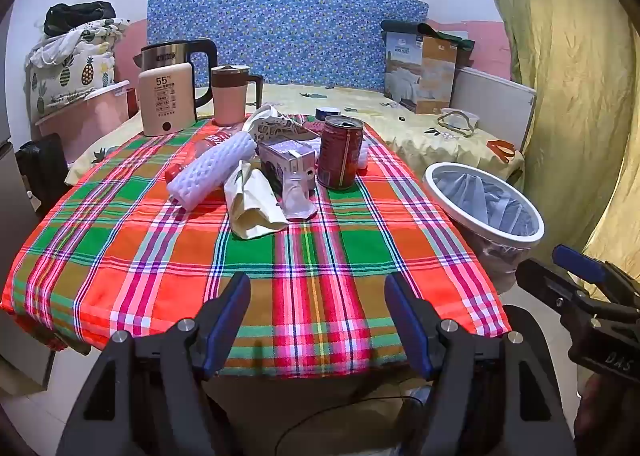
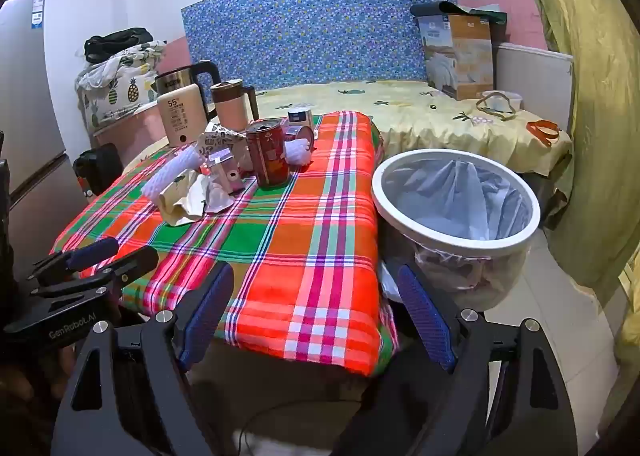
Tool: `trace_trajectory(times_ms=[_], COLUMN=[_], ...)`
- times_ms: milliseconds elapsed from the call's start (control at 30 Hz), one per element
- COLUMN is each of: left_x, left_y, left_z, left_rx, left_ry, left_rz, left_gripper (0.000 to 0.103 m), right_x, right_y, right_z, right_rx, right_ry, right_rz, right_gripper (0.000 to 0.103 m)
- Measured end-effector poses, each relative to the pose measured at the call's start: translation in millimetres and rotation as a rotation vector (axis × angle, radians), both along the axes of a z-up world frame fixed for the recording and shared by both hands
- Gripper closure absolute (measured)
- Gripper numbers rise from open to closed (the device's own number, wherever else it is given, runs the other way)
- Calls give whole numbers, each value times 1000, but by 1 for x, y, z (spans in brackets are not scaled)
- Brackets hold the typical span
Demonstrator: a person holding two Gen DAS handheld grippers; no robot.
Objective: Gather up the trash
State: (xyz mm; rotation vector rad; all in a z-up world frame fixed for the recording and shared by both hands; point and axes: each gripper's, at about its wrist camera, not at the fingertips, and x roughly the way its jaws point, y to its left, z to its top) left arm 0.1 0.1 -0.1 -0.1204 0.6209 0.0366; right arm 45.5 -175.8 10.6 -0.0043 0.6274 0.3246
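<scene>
A pile of trash lies at the far half of the plaid-covered table [image 1: 304, 256]: a red drink can [image 1: 340, 152] upright, a purple carton [image 1: 286, 164], a white foam net sleeve [image 1: 212, 172], crumpled cream paper [image 1: 252, 204] and a clear pouch [image 1: 298, 200]. The same can [image 2: 268, 152] and paper [image 2: 182, 204] show in the right wrist view. A white-rimmed bin [image 2: 456, 200] with a bag liner stands right of the table. My left gripper [image 1: 318, 288] is open and empty over the table's near edge. My right gripper [image 2: 316, 276] is open and empty, near the table's front right corner.
A kettle [image 1: 168, 96] and a pink mug [image 1: 230, 96] stand at the table's far left. A bed with a yellow sheet [image 1: 420, 124], boxes and small items lies behind. A fridge [image 2: 28, 96] is at the left, a curtain [image 1: 580, 96] at the right.
</scene>
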Motion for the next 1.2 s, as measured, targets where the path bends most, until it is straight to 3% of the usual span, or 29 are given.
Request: trace_trajectory(times_ms=[1200], left_x=[2], left_y=[-4], left_z=[0], left_rx=[-3], left_ry=[1], left_rz=[-6], left_gripper=[32], right_x=[-2], right_y=[3], right_z=[1], right_rx=[-8], right_ry=[1], right_rz=[6], right_gripper=[18])
